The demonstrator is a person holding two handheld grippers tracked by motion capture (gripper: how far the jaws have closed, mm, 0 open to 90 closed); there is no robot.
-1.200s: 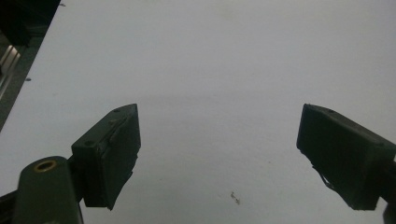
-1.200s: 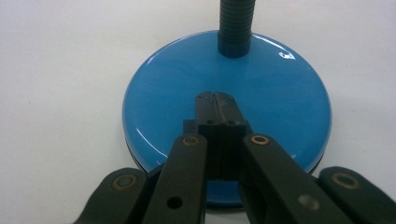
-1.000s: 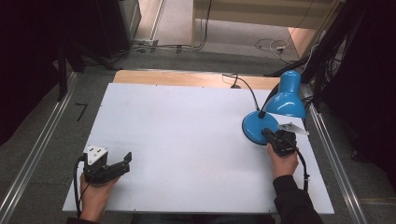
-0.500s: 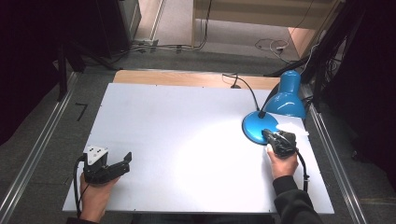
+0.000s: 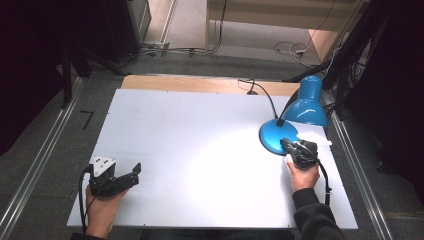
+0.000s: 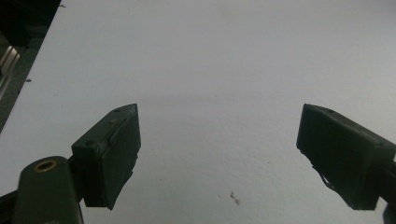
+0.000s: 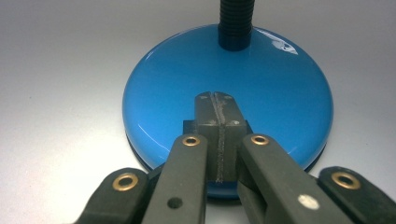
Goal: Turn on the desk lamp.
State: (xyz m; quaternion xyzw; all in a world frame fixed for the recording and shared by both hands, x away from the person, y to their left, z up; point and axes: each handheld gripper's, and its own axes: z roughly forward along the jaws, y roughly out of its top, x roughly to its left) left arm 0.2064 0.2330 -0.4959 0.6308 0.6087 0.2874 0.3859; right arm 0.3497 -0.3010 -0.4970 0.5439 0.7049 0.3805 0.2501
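Right tongs, closed, hover over the blue lamp base; left tongs gape wide.

Lab rig: white table, metal rails, floor cables.

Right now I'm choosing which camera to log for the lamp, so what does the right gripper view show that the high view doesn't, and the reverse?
Right gripper view: the right gripper has its jaws pressed together over the lamp base, below the ribbed neck.

High view: the lamp's blue shade, its cord, and the left gripper open over the table.

Both: blue base, right gripper, white tabletop.
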